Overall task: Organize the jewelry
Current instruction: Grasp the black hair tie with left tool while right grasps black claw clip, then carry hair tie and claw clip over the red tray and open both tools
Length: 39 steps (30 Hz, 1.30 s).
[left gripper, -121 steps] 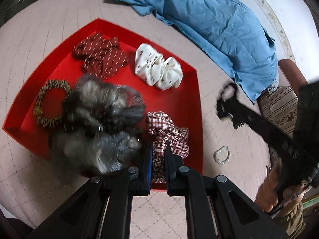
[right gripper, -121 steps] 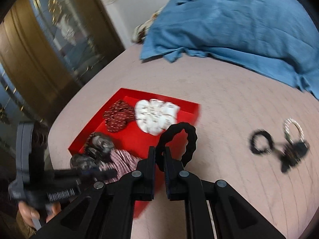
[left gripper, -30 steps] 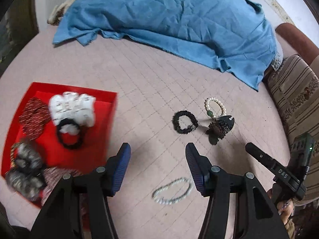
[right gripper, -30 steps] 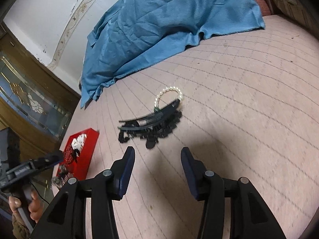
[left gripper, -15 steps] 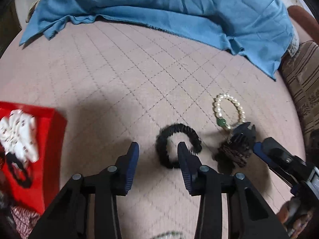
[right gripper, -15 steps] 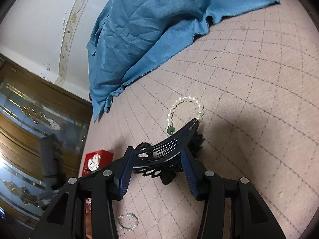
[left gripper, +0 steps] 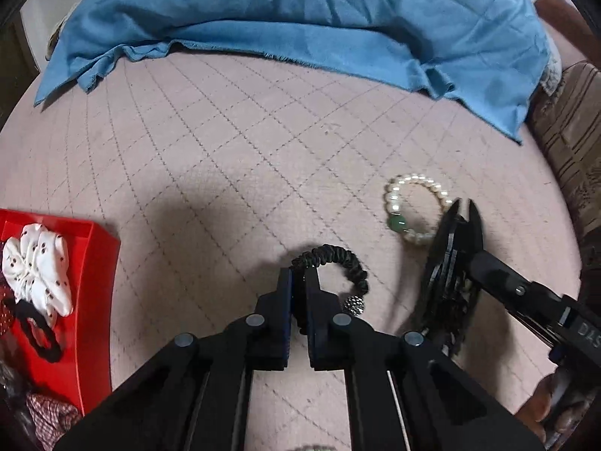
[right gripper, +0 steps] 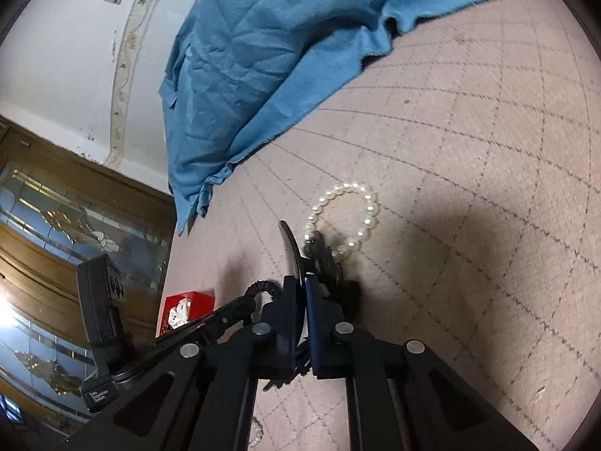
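Note:
My left gripper is shut on the near-left part of a black beaded bracelet lying on the pink quilted surface. My right gripper is shut on a black hair comb with a dark ornament, standing on edge; it shows in the left wrist view too. A pearl bracelet with a green bead lies just beyond the comb, also in the right wrist view. The red tray at the left holds a white scrunchie and a black hair tie.
A blue cloth covers the far side of the surface. A striped cushion lies at the right edge. Another pearl bracelet lies near the bottom of the right wrist view. A wood and glass door stands at the left.
Both grippers have gone from open to shut: the left closed on the black beaded bracelet, the right on the black comb. Four seconds ago both were at the red tray.

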{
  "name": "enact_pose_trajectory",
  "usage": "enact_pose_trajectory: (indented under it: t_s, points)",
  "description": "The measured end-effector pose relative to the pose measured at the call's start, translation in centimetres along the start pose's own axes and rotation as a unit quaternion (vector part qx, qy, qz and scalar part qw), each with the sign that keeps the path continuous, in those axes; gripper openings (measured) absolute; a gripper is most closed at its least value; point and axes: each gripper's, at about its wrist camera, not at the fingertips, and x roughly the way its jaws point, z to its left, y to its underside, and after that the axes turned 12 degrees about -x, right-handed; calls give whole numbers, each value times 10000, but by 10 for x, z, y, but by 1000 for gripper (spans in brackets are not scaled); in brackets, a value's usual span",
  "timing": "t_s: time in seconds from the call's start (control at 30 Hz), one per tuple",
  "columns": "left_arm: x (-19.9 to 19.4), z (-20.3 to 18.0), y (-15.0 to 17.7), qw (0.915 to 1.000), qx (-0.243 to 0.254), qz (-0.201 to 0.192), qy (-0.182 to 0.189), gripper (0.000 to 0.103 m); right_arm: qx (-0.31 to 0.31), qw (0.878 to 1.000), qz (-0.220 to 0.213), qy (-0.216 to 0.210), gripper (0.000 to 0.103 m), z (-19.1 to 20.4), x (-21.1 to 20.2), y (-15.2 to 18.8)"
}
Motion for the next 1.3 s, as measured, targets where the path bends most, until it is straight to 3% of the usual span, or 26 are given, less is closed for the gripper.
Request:
enact_pose_trajectory:
  t_s: [0.2, 0.4, 0.53, 0.7, 1.03, 1.3]
  points:
    - [-42, 2, 12, 9992, 36, -261, 315, 6, -113, 9998, -135, -120, 5, 14, -13, 0]
    - [-95, 29, 26, 9962, -110, -566, 657, 6, -236, 9990, -209, -305, 5, 30, -26, 7]
    - [-124, 60, 30, 9942, -247, -793, 686, 6, -389, 9984, -175, -368, 5, 43, -32, 17]
    - [-152, 117, 32, 9912, -471, -1185, 359, 6, -731, 9970, -20, -245, 5, 67, -30, 36]
    - [-159, 229, 18, 9798, -1389, -1371, 437, 6, -1154, 9926, 234, -290, 5, 137, -8, 54]
    - [-135, 275, 25, 9753, -1707, -1104, 863, 6, -1690, 9836, 557, -285, 5, 209, 36, 50]
